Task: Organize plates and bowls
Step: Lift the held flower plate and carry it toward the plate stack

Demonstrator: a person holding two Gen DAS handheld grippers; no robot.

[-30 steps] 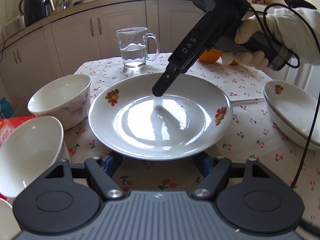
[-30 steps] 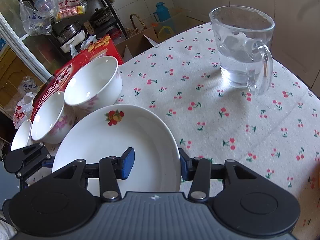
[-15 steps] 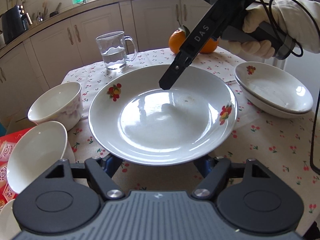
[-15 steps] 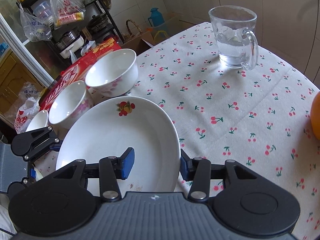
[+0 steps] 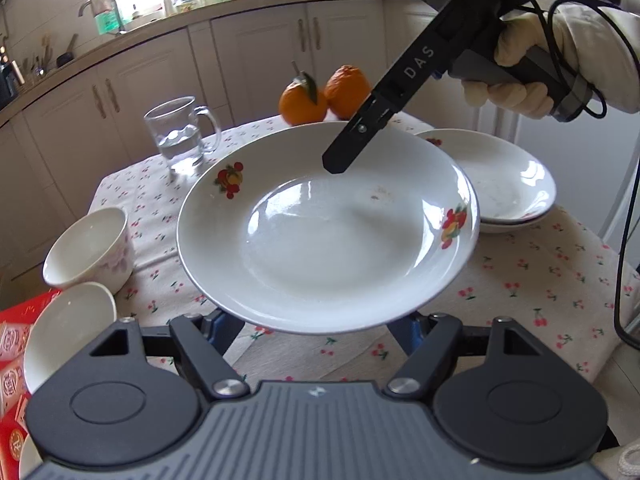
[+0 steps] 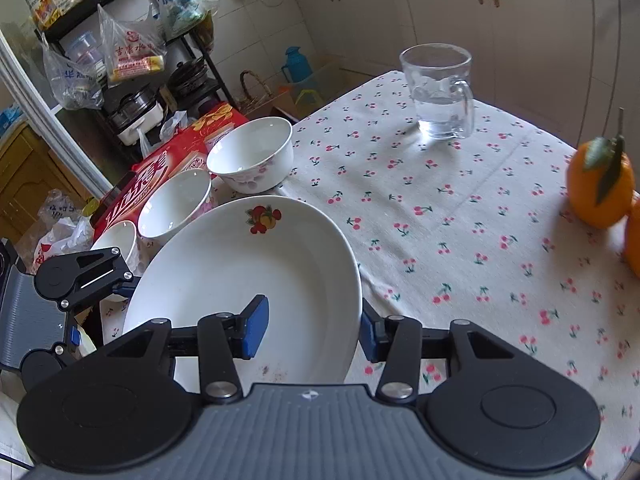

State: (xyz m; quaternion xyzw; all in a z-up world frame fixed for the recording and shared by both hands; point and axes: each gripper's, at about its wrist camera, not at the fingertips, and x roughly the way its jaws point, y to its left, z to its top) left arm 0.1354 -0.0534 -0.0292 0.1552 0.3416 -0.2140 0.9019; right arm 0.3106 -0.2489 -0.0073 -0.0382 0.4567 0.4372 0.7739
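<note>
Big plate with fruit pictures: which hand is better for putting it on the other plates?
Right, probably: the right gripper holds the big plate at the rim nearest the stacked plates.

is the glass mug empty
No, the glass mug on the cherry-print tablecloth holds water in its lower part.

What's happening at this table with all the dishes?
A person with a gripping tool in each gloved hand is carrying a white fruit-patterned plate above the cherry-print tablecloth. The right tool clamps one edge of the rim; the left tool appears to support the opposite edge from beneath. Two similar plates sit stacked to one side, three white bowls wait on the other, near a glass mug and oranges.
</note>
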